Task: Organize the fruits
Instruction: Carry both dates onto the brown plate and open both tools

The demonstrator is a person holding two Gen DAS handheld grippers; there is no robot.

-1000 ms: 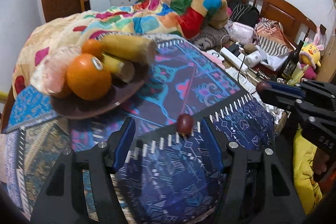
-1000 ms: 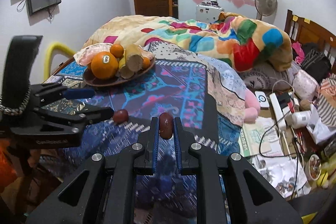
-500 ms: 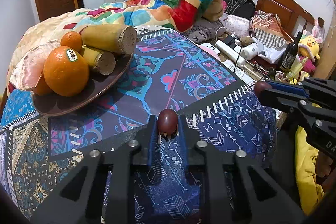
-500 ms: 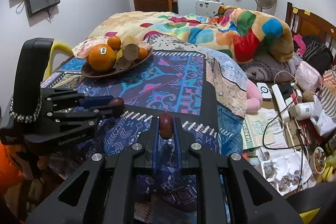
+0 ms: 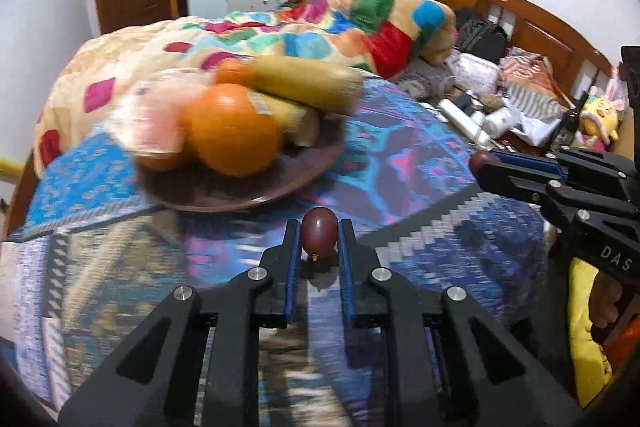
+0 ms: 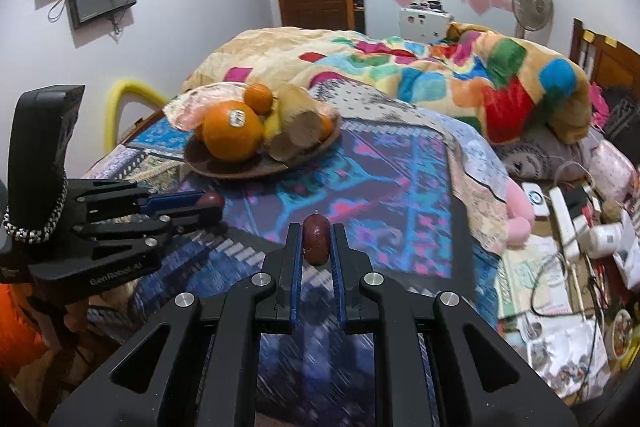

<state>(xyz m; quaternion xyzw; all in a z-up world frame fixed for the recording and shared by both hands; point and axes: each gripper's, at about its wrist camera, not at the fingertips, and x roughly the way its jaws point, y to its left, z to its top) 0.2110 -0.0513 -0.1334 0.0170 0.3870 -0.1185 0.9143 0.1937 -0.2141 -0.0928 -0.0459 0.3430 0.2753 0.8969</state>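
Moved: left gripper [image 5: 319,241] has closed on a dark grape [image 5: 319,235] since 1 s ago, now lifted.
Right gripper [image 6: 316,245]: clamps a second grape [image 6: 316,244].
Plate [image 5: 256,187], far left: holds oranges.
Left: both 2 grapes undelivered.

The left gripper [image 5: 319,241] and right gripper [image 6: 316,243] are matt black plastic with bright metal screws and blue rubbery pads. Each small dark-red fruit [image 5: 319,235] has a smooth, glossy skin. The large orange [image 6: 232,137] is dimpled and faintly shiny, with a paper sticker. The plate [image 6: 240,169] looks matt brown. A patterned woven cloth [image 6: 360,179] covers the bed.
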